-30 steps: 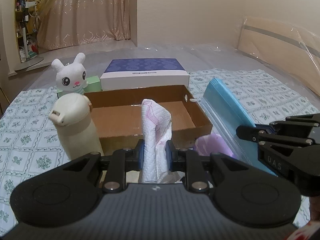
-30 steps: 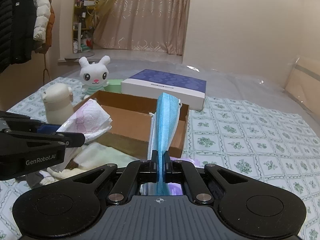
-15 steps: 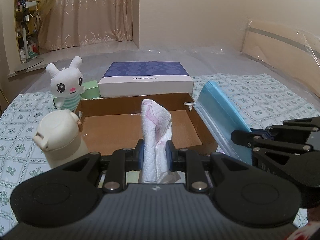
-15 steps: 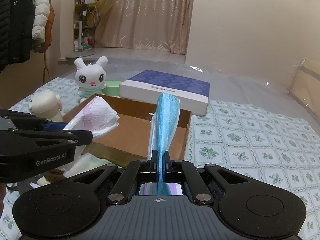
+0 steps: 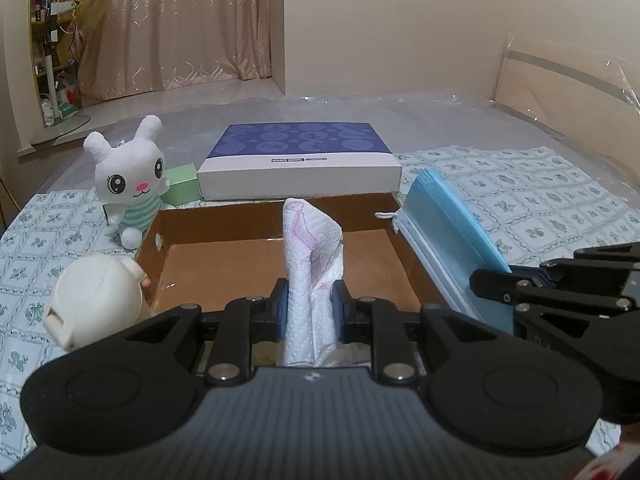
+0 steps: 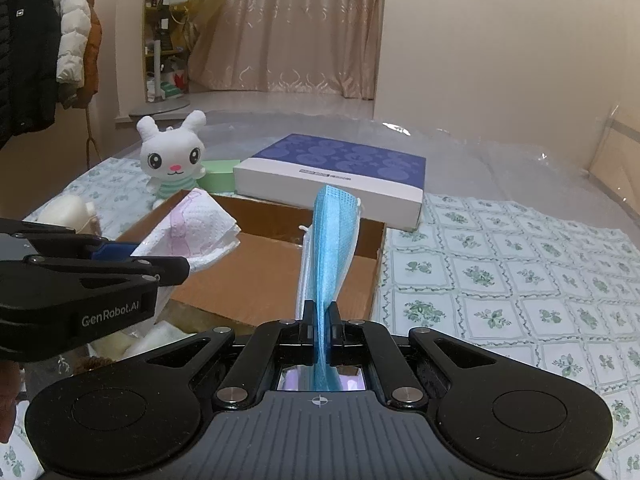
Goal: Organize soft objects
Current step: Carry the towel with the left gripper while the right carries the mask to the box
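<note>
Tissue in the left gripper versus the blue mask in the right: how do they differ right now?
The tissue is white with pink print and puffy; the mask is plain blue, flat and folded thin. The left gripper pinches wider than the right gripper. Both stand upright, held over the cardboard box.

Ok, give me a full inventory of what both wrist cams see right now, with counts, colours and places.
cardboard box: 1, brown, open, centre of the bed
napkin: 1, white with pink print, held over the box
face masks: 1 stack, blue, held at the box's right side
plush rabbit: 1, white, striped shirt, left of the box
green box: 1, pale green, beside the rabbit
flat box: 1, navy lid, white sides, behind the cardboard box
bottle: 1, cream, near left
bed cover: 1, white-green floral
left tool: shut on napkin
right tool: shut on face masks
</note>
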### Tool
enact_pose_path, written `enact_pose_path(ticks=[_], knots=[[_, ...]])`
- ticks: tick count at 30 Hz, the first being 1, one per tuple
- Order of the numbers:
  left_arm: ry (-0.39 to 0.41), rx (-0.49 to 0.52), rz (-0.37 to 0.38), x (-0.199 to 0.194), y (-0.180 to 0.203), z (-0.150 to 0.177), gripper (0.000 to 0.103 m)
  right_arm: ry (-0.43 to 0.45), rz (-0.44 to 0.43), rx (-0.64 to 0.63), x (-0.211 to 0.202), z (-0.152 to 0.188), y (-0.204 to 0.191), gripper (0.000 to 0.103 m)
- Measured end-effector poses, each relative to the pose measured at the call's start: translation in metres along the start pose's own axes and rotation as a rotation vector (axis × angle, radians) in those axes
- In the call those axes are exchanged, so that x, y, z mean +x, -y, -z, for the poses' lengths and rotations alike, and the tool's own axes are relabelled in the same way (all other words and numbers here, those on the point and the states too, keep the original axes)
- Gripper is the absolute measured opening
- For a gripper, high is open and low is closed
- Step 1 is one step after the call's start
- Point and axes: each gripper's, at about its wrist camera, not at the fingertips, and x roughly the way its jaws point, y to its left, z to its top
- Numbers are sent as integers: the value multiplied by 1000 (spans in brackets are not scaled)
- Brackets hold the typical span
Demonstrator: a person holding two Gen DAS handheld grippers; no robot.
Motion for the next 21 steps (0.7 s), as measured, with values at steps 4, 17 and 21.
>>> enact_pose_path(ticks=[4, 17, 21], knots=[[-10, -4, -4, 9, -1, -5, 20, -9, -10, 14, 8, -5, 7, 3], [-23, 28, -37, 36, -4, -23, 20, -25, -29, 39, 32, -23, 20, 3], [-34, 30, -50, 47, -7, -28, 20, -39, -48, 64, 40, -29, 27, 3]])
